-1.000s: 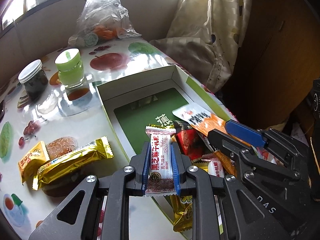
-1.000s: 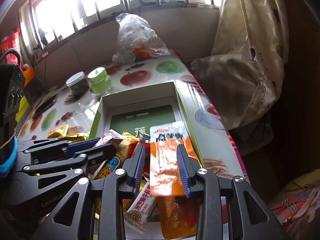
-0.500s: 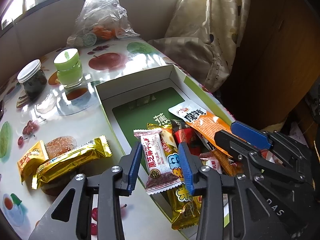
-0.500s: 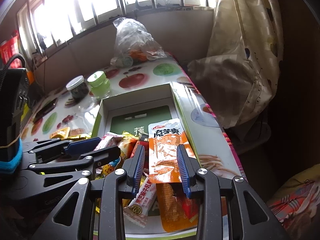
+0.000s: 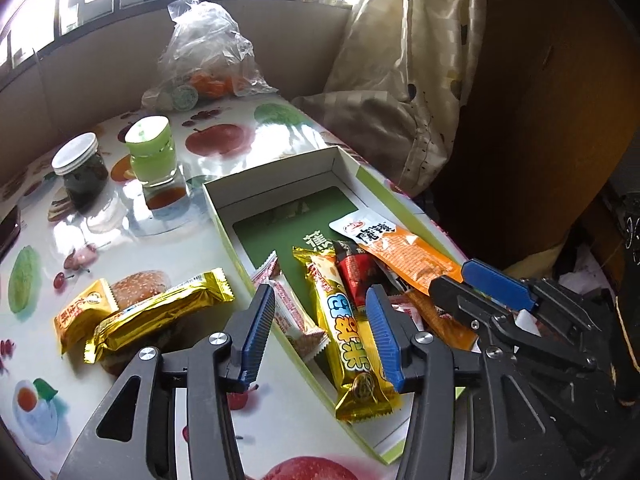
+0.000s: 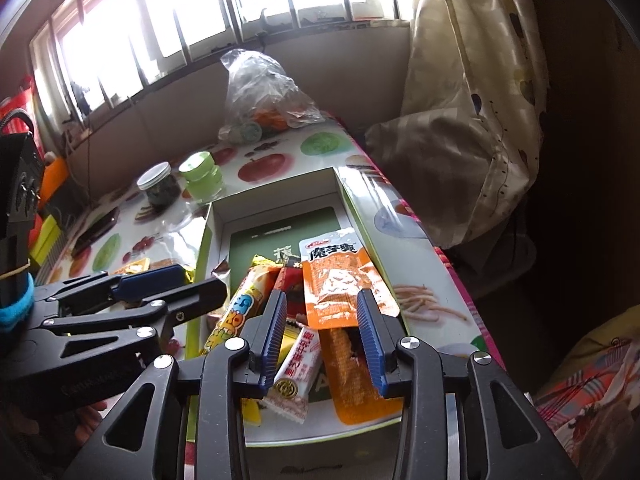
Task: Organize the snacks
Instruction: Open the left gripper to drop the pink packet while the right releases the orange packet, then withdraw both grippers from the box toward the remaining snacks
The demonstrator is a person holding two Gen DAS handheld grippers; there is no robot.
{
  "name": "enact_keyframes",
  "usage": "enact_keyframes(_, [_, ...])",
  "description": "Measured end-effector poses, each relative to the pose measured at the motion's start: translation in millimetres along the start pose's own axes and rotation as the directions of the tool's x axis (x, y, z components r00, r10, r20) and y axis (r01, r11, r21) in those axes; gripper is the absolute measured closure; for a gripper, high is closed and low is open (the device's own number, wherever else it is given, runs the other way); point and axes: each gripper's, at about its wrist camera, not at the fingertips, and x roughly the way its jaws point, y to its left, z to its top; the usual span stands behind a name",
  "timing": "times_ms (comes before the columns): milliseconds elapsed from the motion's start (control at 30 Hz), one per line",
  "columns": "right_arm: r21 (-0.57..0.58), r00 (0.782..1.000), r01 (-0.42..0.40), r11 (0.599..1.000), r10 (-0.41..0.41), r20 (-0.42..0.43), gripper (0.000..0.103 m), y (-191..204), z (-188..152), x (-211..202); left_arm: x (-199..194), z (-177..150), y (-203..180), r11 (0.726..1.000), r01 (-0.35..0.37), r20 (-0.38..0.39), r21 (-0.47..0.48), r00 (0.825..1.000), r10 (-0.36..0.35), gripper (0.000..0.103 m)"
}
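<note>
An open white-and-green box [image 5: 280, 168] [image 6: 276, 184] holds several snack packets. My left gripper [image 5: 320, 296] [image 6: 200, 280] hovers over its near left wall, its jaws opening. A white-and-pink packet [image 5: 294, 320] [image 6: 298, 364] lies loose in the box below them, beside a yellow bar [image 5: 344, 320]. My right gripper [image 6: 322, 300] [image 5: 456, 280] hangs over the box's near right part, its jaws also opening. The orange packet [image 6: 336, 280] [image 5: 404, 248] rests on the pile beneath it, and the pads do not press on it. A gold packet [image 5: 160, 312] and a small orange packet [image 5: 80, 312] lie on the table left of the box.
Behind the box stand a dark jar with a white lid [image 5: 82, 168] and a green-lidded jar [image 5: 152, 152]. A clear plastic bag [image 5: 208, 52] sits at the far end under the window. A curtain [image 5: 408, 80] hangs past the table's right edge.
My left jaws opened and let go of the white-and-pink packet, which now lies in the box. The right jaws widened off the orange packet, and both grippers drew back a little.
</note>
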Motion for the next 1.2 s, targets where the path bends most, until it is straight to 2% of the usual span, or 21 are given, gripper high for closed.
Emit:
enact_keyframes(367, [-0.004,1.000,-0.016,1.000,0.016,0.013,0.065,11,-3,-14,-21,-8,4,1.000,-0.027,0.027,-0.003,0.999,0.027,0.054])
enact_keyframes(800, [-0.036,0.999,-0.037,0.999,0.038,0.015,0.063,39,-4,-19,-44,-21,27,0.998,-0.045,0.055,-0.054,0.997,0.048,0.054])
enact_keyframes(1067, [-0.059,0.999,-0.054,0.997,0.054,0.005,0.063,59,-3,-16,-55,-30,48,0.993,-0.058,0.067,-0.103,0.996,0.065,0.054])
enact_keyframes(1200, [-0.063,0.997,-0.079,0.995,0.079,-0.014,0.063,74,-1,-6,-62,-38,67,0.984,-0.088,0.073,-0.155,0.992,0.100,0.054])
